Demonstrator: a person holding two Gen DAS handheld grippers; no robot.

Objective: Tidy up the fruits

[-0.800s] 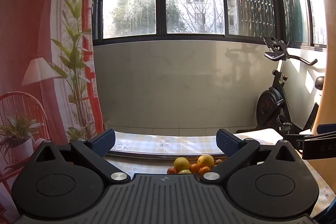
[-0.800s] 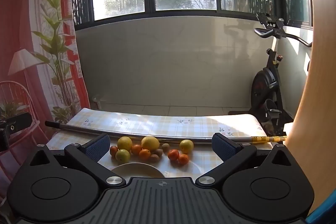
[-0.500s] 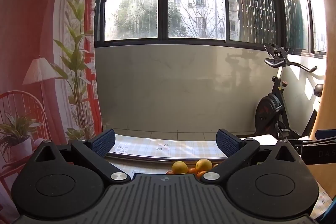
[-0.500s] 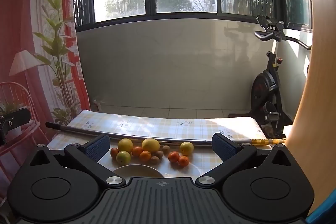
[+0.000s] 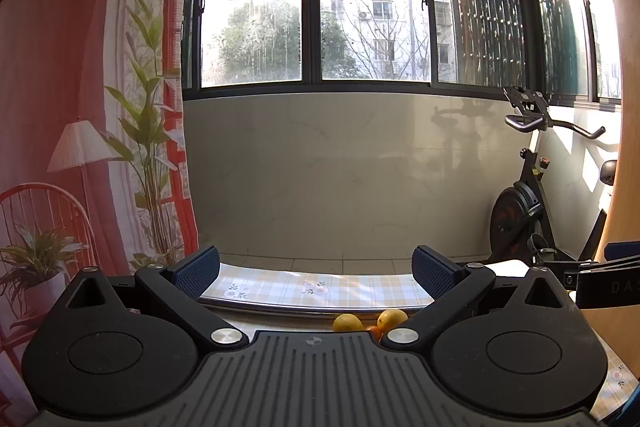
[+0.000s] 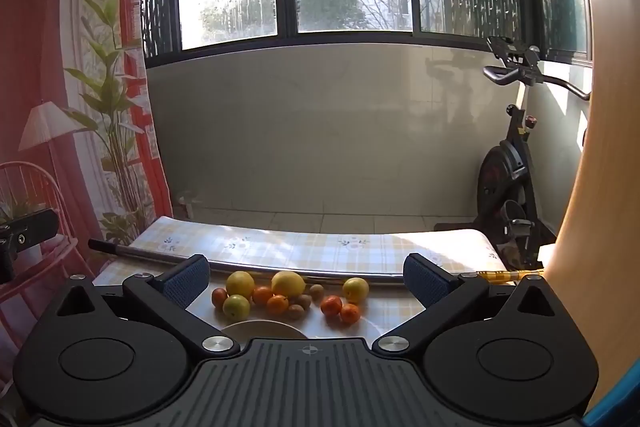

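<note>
In the right wrist view a pile of fruit lies on the checked tablecloth [image 6: 328, 251]: yellow lemons [image 6: 287, 283], a greenish fruit [image 6: 236, 307], small oranges [image 6: 331, 305] and brown kiwis [image 6: 303, 301]. A white plate [image 6: 264, 329] shows just in front of them, partly hidden by the gripper body. My right gripper [image 6: 306, 273] is open and empty, held above and short of the fruit. My left gripper [image 5: 316, 269] is open and empty; in its view only two lemons [image 5: 347, 323] and one orange [image 5: 374, 331] peek over its body.
A metal pole [image 6: 248, 263] lies across the table behind the fruit. An exercise bike [image 6: 508, 187] stands at the right by the wall. A red printed curtain [image 6: 60, 87] and a pink chair [image 6: 44, 227] are at the left. A wooden panel [image 6: 600, 187] borders the right.
Both grippers have tilted up and drawn back slightly. The fruit sits lower in both views, and less of it shows in the left wrist view. Both jaws stay open.
</note>
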